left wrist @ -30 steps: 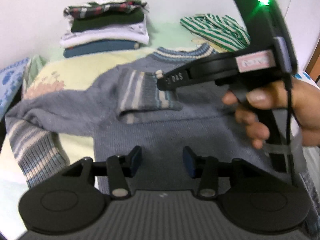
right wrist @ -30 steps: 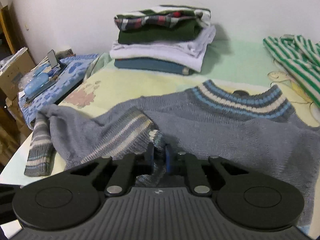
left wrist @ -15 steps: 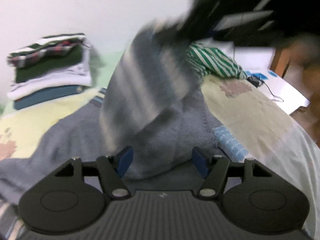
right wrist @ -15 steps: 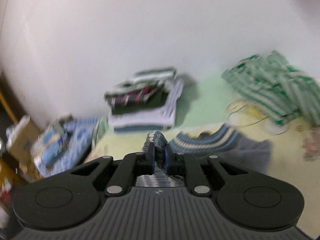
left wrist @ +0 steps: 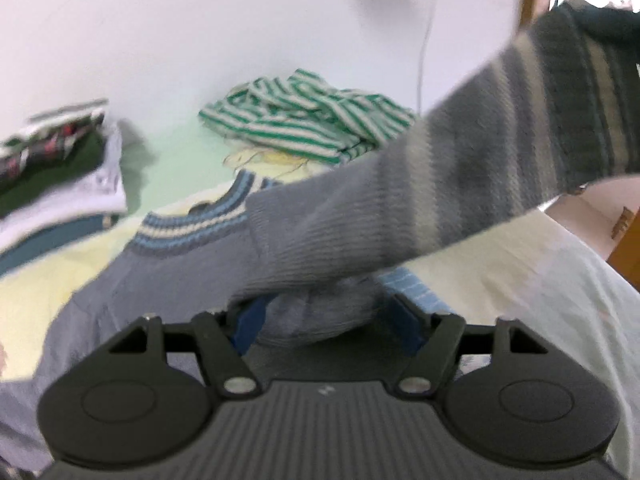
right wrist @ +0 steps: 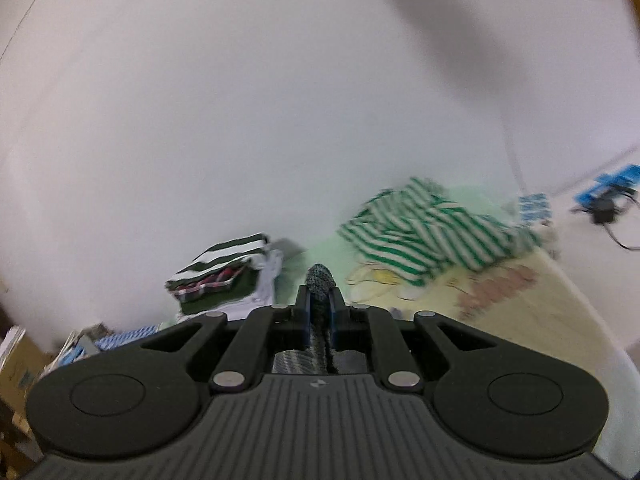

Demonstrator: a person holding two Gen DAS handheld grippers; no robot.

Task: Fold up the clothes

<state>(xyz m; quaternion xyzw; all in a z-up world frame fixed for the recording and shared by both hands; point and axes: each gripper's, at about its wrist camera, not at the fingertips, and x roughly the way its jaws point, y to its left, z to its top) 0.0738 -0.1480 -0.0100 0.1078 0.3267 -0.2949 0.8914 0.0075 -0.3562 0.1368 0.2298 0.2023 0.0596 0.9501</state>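
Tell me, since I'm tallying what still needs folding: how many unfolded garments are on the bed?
2: the grey knitted sweater with striped collar lies nearest, one sleeve lifted; the crumpled green-and-white striped garment lies behind by the wall. Others may be out of view.

The right gripper (right wrist: 319, 312) at lower centre pinches grey knit sweater fabric (right wrist: 319, 280); a striped green garment (right wrist: 420, 236) lies at right.

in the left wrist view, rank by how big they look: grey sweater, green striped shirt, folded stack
1. Grey sweater, by far, though its raised sleeve is near the camera.
2. Green striped shirt.
3. Folded stack, cut off by the frame edge, so its rank against the shirt is unsure.
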